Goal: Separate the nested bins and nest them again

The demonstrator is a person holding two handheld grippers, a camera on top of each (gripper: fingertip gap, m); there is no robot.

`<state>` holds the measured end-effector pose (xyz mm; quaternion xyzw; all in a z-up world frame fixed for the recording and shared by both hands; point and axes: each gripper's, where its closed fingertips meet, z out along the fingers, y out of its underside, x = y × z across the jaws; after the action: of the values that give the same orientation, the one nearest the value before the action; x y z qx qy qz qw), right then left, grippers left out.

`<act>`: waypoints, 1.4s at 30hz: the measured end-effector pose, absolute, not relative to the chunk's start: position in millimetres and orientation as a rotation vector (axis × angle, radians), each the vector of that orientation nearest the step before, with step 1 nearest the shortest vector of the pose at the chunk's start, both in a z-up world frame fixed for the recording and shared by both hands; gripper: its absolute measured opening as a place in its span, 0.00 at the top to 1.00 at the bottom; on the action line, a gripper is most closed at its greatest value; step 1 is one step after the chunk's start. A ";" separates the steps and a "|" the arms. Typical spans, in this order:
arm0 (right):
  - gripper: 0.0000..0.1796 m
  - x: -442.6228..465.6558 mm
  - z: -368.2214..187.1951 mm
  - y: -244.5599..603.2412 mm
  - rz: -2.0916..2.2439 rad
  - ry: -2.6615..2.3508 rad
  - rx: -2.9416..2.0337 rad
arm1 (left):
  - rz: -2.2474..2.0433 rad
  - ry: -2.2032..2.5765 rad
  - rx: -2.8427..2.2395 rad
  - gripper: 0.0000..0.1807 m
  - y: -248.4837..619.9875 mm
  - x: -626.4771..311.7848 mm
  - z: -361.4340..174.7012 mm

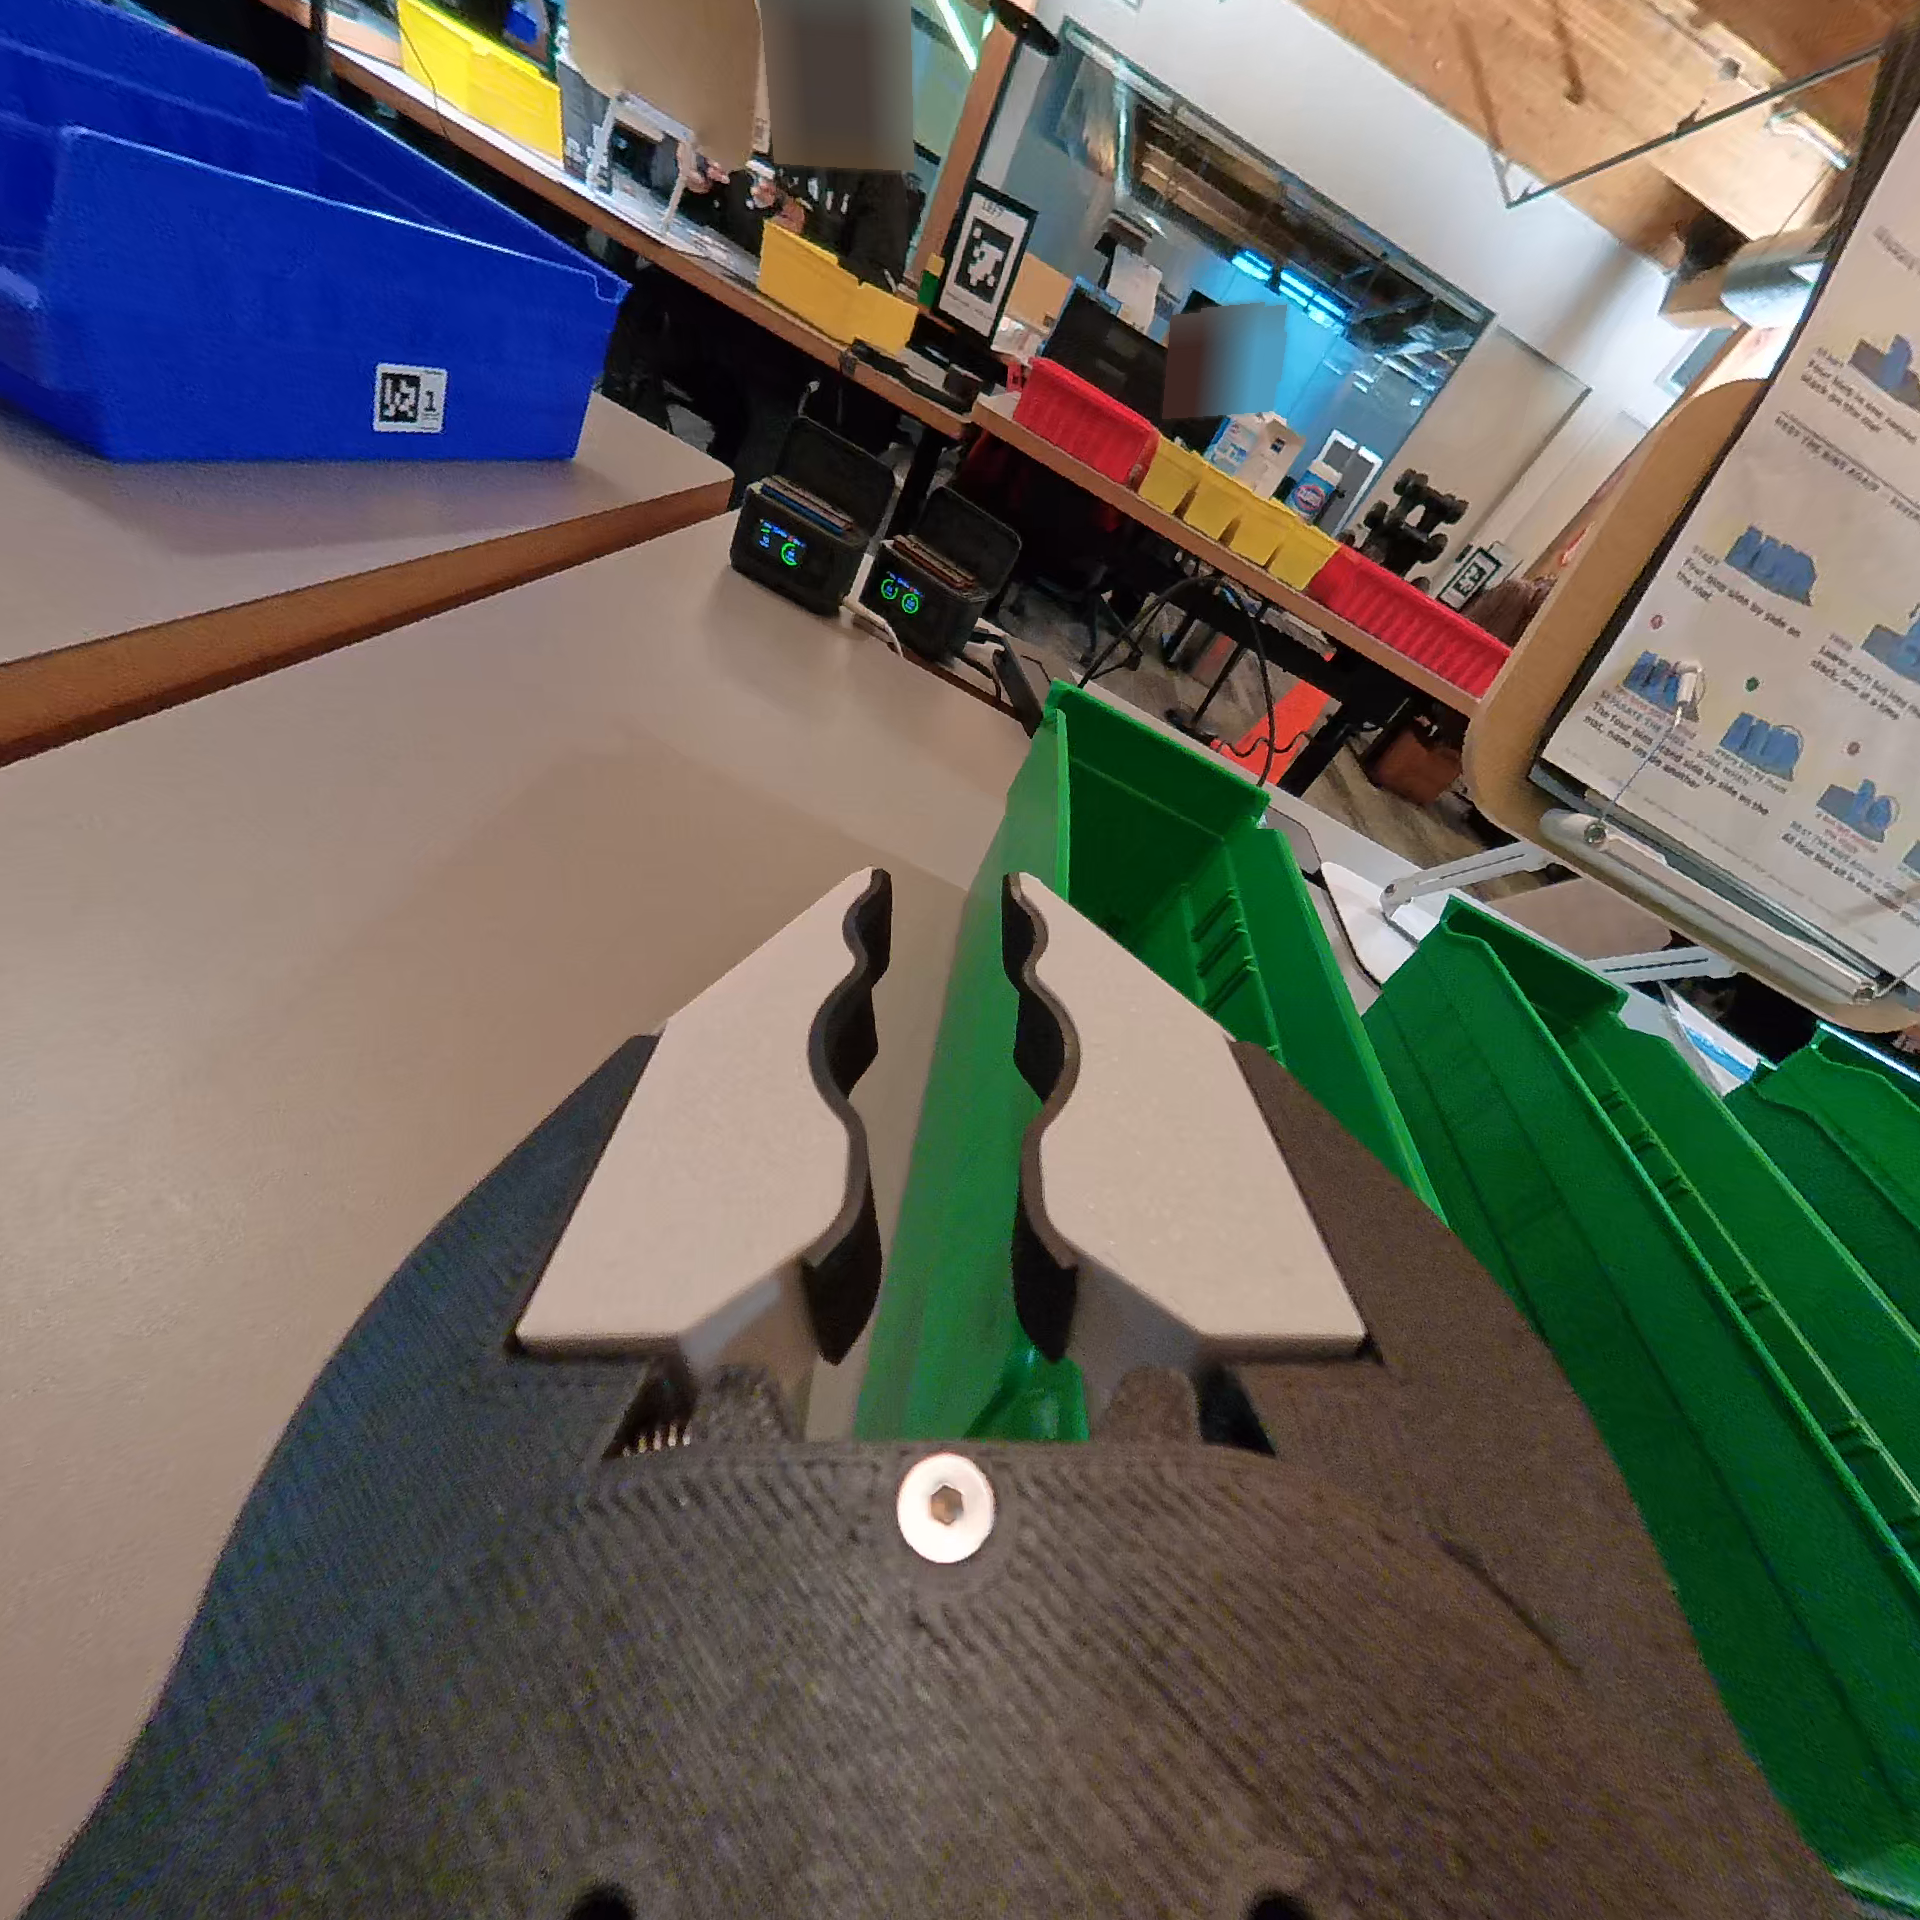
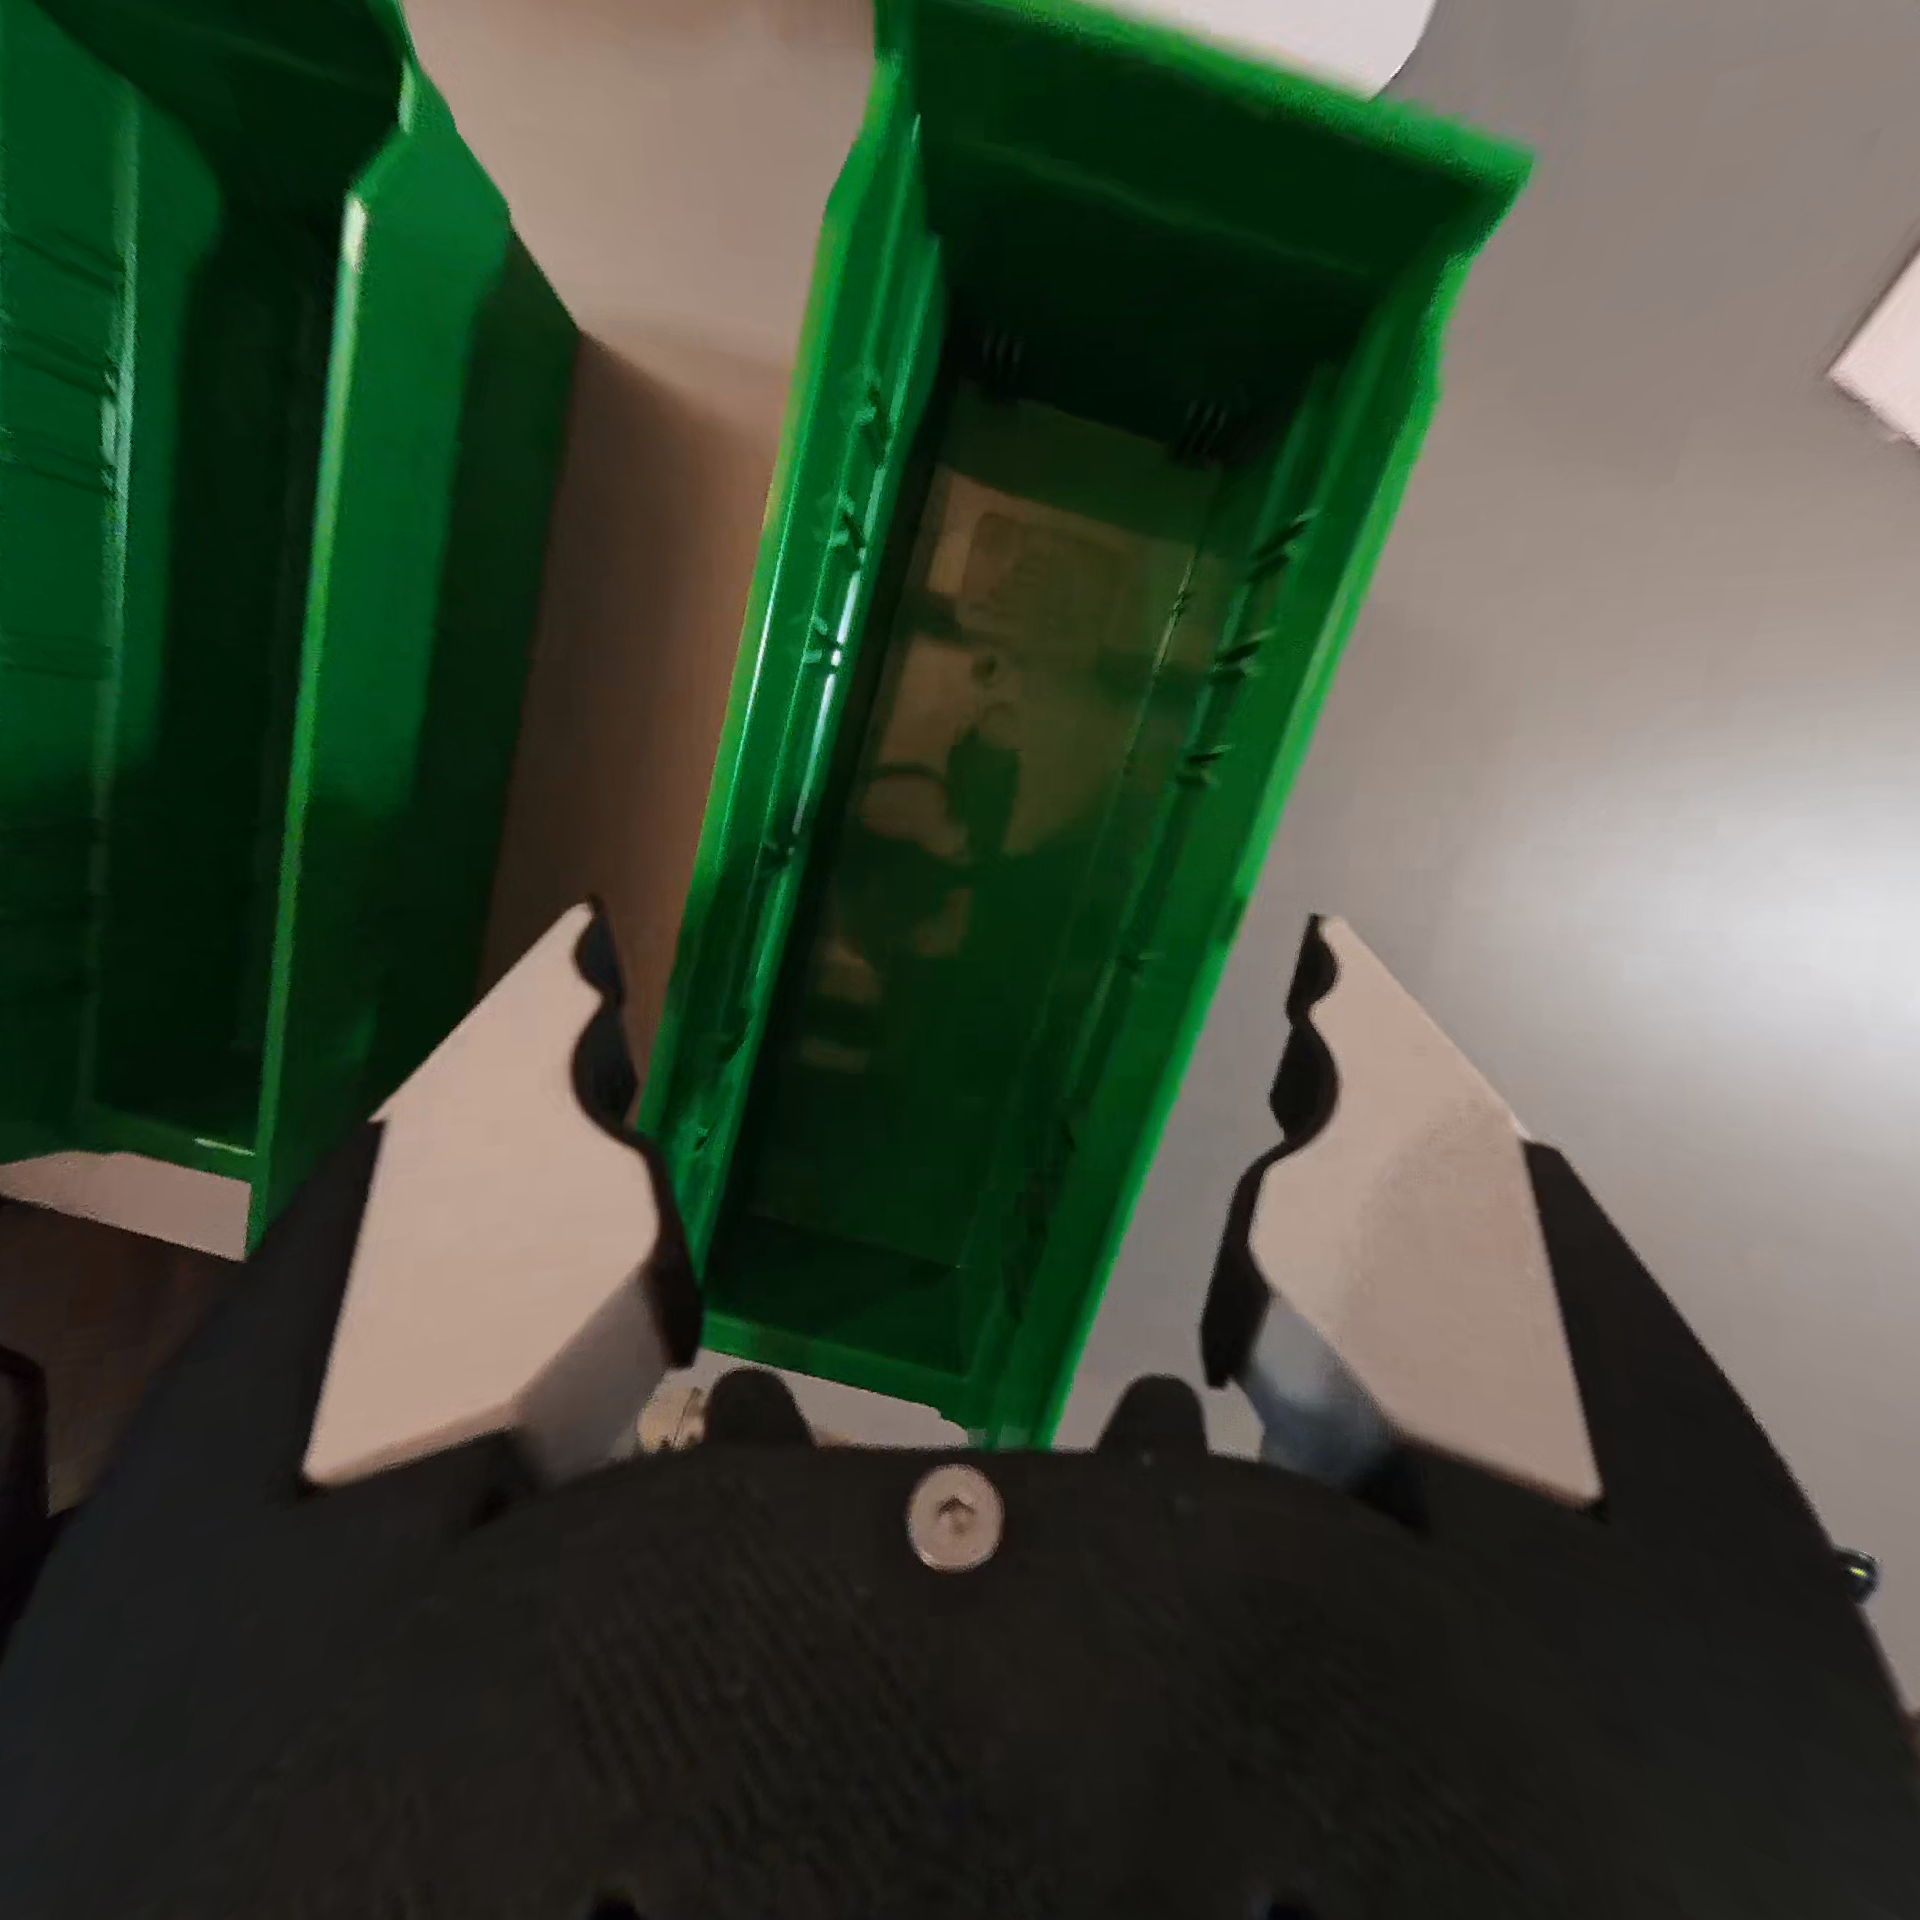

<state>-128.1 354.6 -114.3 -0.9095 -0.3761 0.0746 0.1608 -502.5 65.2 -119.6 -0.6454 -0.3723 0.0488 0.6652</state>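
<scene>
In the left wrist view my left gripper (image 1: 945,894) is nearly closed, its jaws on either side of the left long wall of a narrow green bin (image 1: 1164,883) on the grey table (image 1: 416,935). Two more green bins (image 1: 1662,1247) lie beside it to the right. In the right wrist view, which is blurred, my right gripper (image 2: 956,925) is wide open over the near end of an empty green bin (image 2: 1039,675). Its left finger is just outside the bin's left wall; its right finger stands apart from the right wall. Another green bin (image 2: 208,623) lies to the left.
A stack of blue bins (image 1: 260,312) sits on a raised table at the upper left. Two black charger cases (image 1: 831,551) stand at the table's far edge. A board with an instruction sheet (image 1: 1766,623) stands at the right. Benches with yellow and red bins run behind.
</scene>
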 end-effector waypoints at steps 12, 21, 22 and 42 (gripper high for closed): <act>0.11 -128.2 -168.5 345.2 0.016 -1.191 -2.690 | 0.114 -0.851 -1.460 0.87 51.2 -503.3 -122.3; 0.31 -129.2 -142.3 350.1 0.138 -1.216 -2.652 | 0.122 -0.884 -1.431 0.87 30.2 -507.1 -121.4; 0.33 -129.5 -137.5 350.0 0.160 -1.225 -2.638 | 0.124 -0.887 -1.428 0.87 28.6 -507.6 -121.4; 0.39 -117.7 -22.1 284.4 0.728 -1.189 -1.938 | -0.030 -0.867 -1.547 0.86 46.9 -493.4 -141.5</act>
<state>-117.7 284.4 -22.1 -0.7547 -0.4632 0.2837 0.3680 -493.4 46.9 -141.5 -0.6761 -0.3790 -0.0133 0.6318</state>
